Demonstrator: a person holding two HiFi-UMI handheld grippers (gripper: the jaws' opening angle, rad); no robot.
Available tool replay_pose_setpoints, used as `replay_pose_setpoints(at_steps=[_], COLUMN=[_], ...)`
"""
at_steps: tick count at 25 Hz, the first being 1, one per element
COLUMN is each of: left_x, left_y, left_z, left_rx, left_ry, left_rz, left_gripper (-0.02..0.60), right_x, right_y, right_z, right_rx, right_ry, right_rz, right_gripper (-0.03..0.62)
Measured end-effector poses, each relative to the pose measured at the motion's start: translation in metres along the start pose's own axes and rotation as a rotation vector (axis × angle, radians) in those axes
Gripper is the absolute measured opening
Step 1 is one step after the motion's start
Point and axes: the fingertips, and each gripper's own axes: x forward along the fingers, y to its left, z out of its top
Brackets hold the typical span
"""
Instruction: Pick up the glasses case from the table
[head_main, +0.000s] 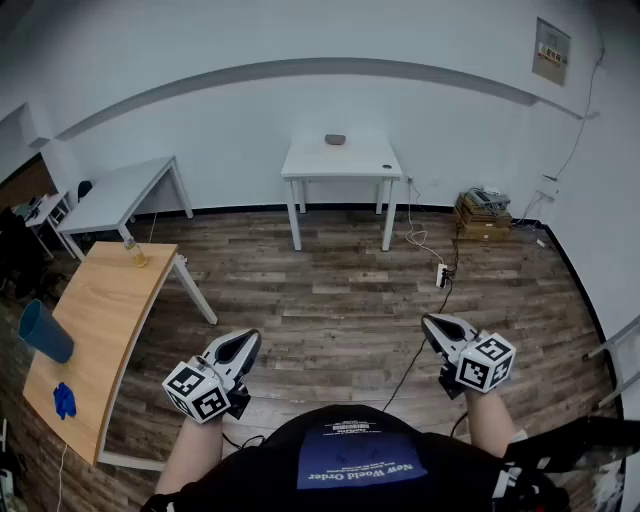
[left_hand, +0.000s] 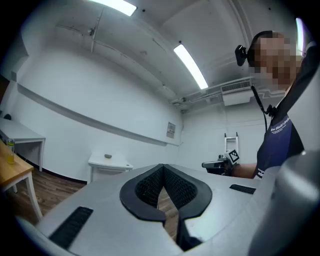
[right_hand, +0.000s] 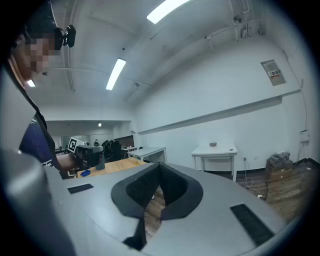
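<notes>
Glasses case (head_main: 335, 139) — small, dark, rounded — sits on the white worktop (head_main: 360, 160) against the far wall, toward the back of the top and a little left of its middle. We pick it up again in the left gripper view (left_hand: 107, 156) and in the right gripper view (right_hand: 213, 144), alone on that white top each time. It lies well apart from both grippers, with a stretch of wood-plank floor (head_main: 330, 300) between.

Our left gripper (head_main: 247, 341) is held low in front of the body, pointing about level toward the far wall. In its own view (left_hand: 162, 167) the two dark ribbed pads meet at the tip: clenched, with nothing between them. Our right gripper (head_main: 432, 324) is held at much the same height on the other side, tipped slightly downward. Its view (right_hand: 159, 165) shows the same thing — pads together at the tip, clenched on nothing.

Off to the left stands a wooden worktop (head_main: 100, 320). It carries a blue cup (head_main: 45, 332) at its left edge, a small yellow bottle (head_main: 135, 253) at the far end, and a crumpled blue item (head_main: 64, 400) toward the near end; we cannot tell what that item is. Beyond it stands a second white worktop (head_main: 120, 190). A power strip (head_main: 440, 275) lies on the floor near the right legs of the case's worktop, and a wooden crate (head_main: 483, 217) sits by the right wall.
</notes>
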Motion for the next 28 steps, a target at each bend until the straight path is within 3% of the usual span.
replay_pose_setpoints(at_steps=[18, 28], left_x=[0.011, 0.050], left_y=[-0.012, -0.049], left_z=[-0.004, -0.009], left_rx=[-0.002, 0.006], left_ry=[0.013, 0.041], left_rz=[-0.020, -0.032], left_gripper=[0.002, 0.002], right_x=[-0.014, -0.045], right_y=[-0.010, -0.045], right_z=[-0.003, -0.011], right_rx=[0.025, 0.067], right_ry=[0.003, 0.001], right_rz=[-0.025, -0.008], right_gripper=[0.000, 0.000])
